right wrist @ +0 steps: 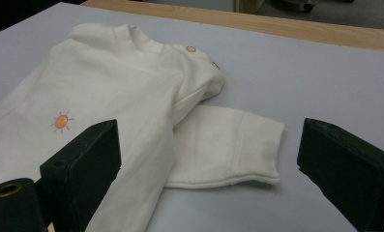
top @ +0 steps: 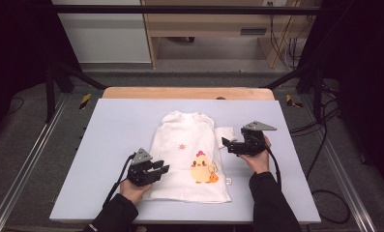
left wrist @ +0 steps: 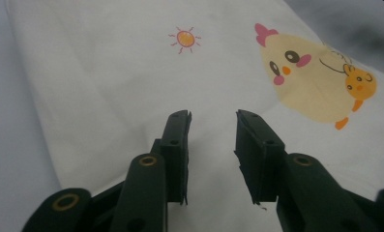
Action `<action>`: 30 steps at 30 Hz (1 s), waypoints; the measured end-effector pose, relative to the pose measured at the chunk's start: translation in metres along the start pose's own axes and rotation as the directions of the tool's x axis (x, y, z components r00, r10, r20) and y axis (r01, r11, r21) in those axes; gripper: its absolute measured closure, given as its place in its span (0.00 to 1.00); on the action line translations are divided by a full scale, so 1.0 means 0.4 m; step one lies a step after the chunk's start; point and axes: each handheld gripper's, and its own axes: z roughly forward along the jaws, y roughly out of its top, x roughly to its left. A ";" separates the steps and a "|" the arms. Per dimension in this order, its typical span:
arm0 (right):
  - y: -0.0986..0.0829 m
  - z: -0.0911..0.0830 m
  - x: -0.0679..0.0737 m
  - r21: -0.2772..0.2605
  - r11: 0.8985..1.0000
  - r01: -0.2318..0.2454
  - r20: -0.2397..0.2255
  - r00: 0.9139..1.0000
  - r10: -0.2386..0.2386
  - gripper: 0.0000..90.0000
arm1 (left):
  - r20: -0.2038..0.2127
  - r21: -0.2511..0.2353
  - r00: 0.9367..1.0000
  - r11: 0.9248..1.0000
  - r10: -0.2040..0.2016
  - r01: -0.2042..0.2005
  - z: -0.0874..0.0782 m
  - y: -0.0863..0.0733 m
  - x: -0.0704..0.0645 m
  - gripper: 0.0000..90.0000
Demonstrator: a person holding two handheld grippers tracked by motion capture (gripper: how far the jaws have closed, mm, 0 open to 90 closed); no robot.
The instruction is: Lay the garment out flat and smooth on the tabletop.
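A small white shirt [top: 189,145] lies flat on the pale lavender table top [top: 122,125], neck away from me. It bears a yellow chick print [top: 202,169] and a little sun [top: 182,146]. One short sleeve [top: 225,133] sticks out to the right. My left gripper [top: 160,168] hovers open over the shirt's lower left side; its jaws [left wrist: 213,121] stand apart above plain cloth [left wrist: 107,72], with the chick [left wrist: 305,82] to the right. My right gripper [top: 227,143] is wide open beside the sleeve. In its own view [right wrist: 209,129] the sleeve [right wrist: 223,145] lies between the jaws, untouched.
The wooden table edge [top: 189,93] runs along the back. Black frame bars [top: 64,72] and cables [top: 320,125] flank the table. A wooden shelf unit [top: 214,29] stands on the floor behind. Bare table top surrounds the shirt on all sides.
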 end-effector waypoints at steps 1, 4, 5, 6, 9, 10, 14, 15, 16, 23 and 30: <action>0.002 0.006 -0.003 0.004 1.000 -0.003 0.003 1.000 0.003 0.10 | -0.006 0.008 1.000 1.000 0.001 -0.001 0.001 -0.001 0.002 0.78; 0.006 0.025 -0.008 0.010 1.000 -0.007 0.010 1.000 0.007 0.10 | -0.012 0.021 1.000 1.000 -0.001 0.002 0.006 -0.003 0.004 0.85; 0.007 0.031 -0.010 0.017 1.000 -0.006 0.012 1.000 0.006 0.10 | -0.016 0.027 1.000 1.000 -0.002 0.002 0.008 -0.004 0.004 0.88; 0.007 0.037 -0.011 0.024 1.000 -0.007 0.017 1.000 0.007 0.10 | -0.017 0.029 1.000 1.000 -0.002 0.003 0.010 -0.004 0.004 0.90; 0.008 0.053 -0.017 0.033 0.999 -0.010 0.024 1.000 0.009 0.10 | -0.020 0.043 1.000 0.999 0.000 0.001 0.016 -0.007 0.005 0.95; 0.007 0.057 -0.020 0.040 0.999 -0.011 0.026 1.000 0.010 0.11 | -0.020 0.049 1.000 0.999 0.003 -0.002 0.018 -0.008 0.004 0.96; 0.003 0.078 -0.035 0.063 0.998 -0.020 0.044 0.999 0.017 0.11 | -0.023 0.058 1.000 0.998 0.015 -0.014 0.023 -0.011 0.001 0.99; 0.001 0.083 -0.040 0.068 0.997 -0.021 0.053 0.998 0.017 0.11 | -0.022 0.057 1.000 0.998 0.013 -0.011 0.023 -0.012 0.001 0.99; -0.001 0.088 -0.045 0.075 0.997 -0.025 0.061 0.998 0.020 0.12 | -0.021 0.057 1.000 0.998 0.013 -0.012 0.023 -0.012 0.000 0.99; -0.019 0.109 -0.076 0.114 0.992 -0.051 0.100 0.994 0.040 0.21 | -0.018 0.059 0.999 0.998 0.027 -0.026 0.025 -0.013 -0.002 0.99; -0.028 0.119 -0.077 0.135 0.990 -0.047 0.094 0.995 0.034 0.35 | -0.015 0.060 1.000 0.998 0.028 -0.027 0.025 -0.013 -0.002 0.99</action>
